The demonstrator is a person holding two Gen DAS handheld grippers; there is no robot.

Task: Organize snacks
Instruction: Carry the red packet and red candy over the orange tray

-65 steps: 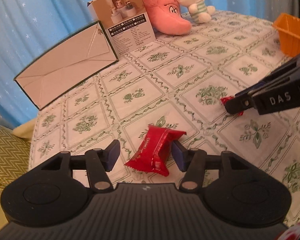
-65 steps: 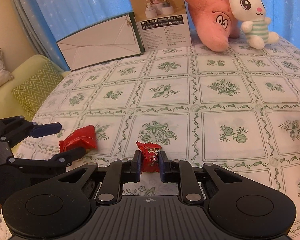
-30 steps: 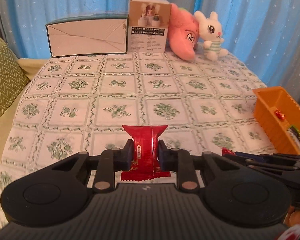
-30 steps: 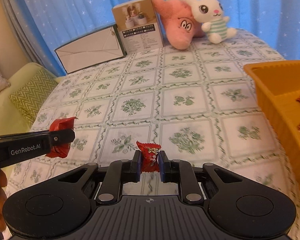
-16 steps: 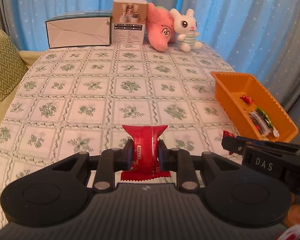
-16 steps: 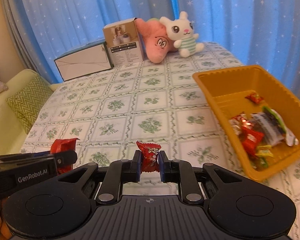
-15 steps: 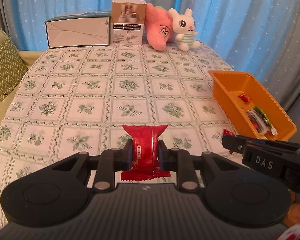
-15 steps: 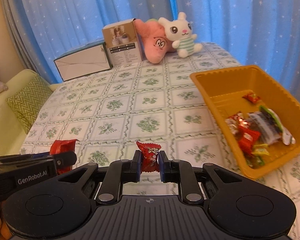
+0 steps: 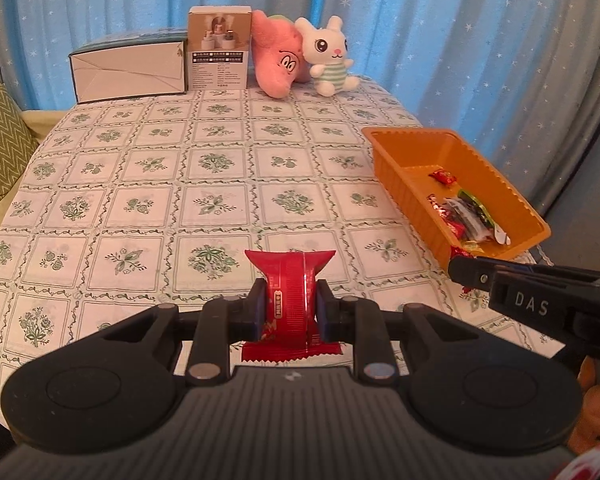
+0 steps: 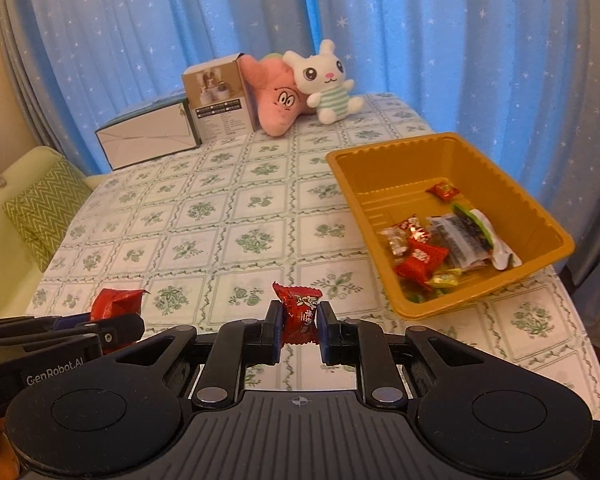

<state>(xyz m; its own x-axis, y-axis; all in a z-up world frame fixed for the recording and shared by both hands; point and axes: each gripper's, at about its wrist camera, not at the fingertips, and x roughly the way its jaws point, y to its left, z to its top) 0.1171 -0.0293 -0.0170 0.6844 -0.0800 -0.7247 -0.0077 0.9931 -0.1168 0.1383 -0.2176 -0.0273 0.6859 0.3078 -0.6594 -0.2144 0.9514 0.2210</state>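
"das" on right gripper [image 9: 480, 278], "genrobot.ai" on left gripper [image 10: 112, 330]

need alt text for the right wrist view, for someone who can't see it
The right claw is shut on a small red wrapped candy above a green-patterned tablecloth, with an orange tray holding several wrapped snacks ahead to the right. At lower left, the left claw holds a red snack packet. Boxes and two plush toys stand before blue curtains.

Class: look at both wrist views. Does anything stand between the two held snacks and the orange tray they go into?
Nothing visible does. The red packet in the left hand-held gripper and the candy in the right hand-held gripper face only bare tablecloth before the orange tray.
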